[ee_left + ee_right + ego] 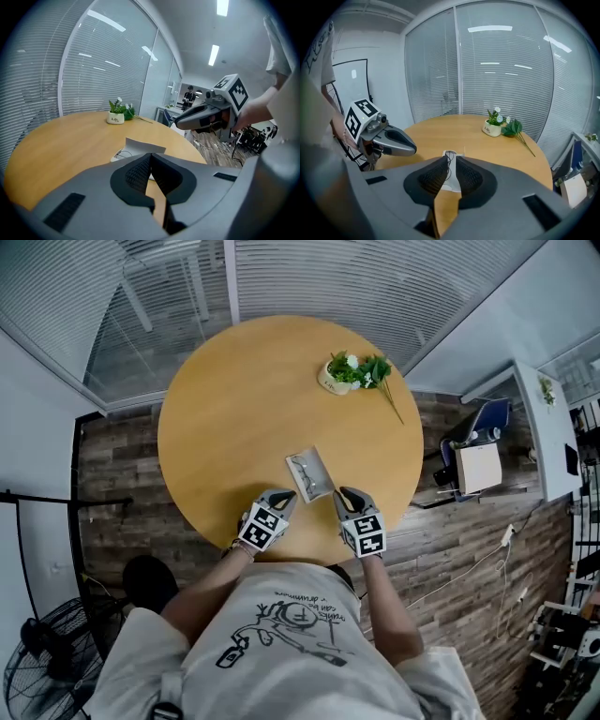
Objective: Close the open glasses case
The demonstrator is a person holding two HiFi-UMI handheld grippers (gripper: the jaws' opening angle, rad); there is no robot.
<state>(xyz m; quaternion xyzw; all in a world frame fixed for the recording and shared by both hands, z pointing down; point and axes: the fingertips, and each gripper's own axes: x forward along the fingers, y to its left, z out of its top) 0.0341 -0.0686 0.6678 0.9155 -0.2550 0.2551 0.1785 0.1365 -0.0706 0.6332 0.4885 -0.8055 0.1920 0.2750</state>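
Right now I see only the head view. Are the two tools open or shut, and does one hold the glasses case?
Observer: The left tool has its tips together, with nothing between them.
Operator: And the right one?
Observer: The right tool shows a narrow gap between its tips. The glasses case lies beyond them, not gripped.
Operator: Is the lid flat?
Observer: No, the lid stands raised.

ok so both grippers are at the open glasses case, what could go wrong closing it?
1. The glasses case lies loose on the smooth table. A push on the lid from the right gripper may slide it instead of folding it, unless the left gripper braces it.
2. The glasses sit in the open case. Anything over the rim could get pinched.
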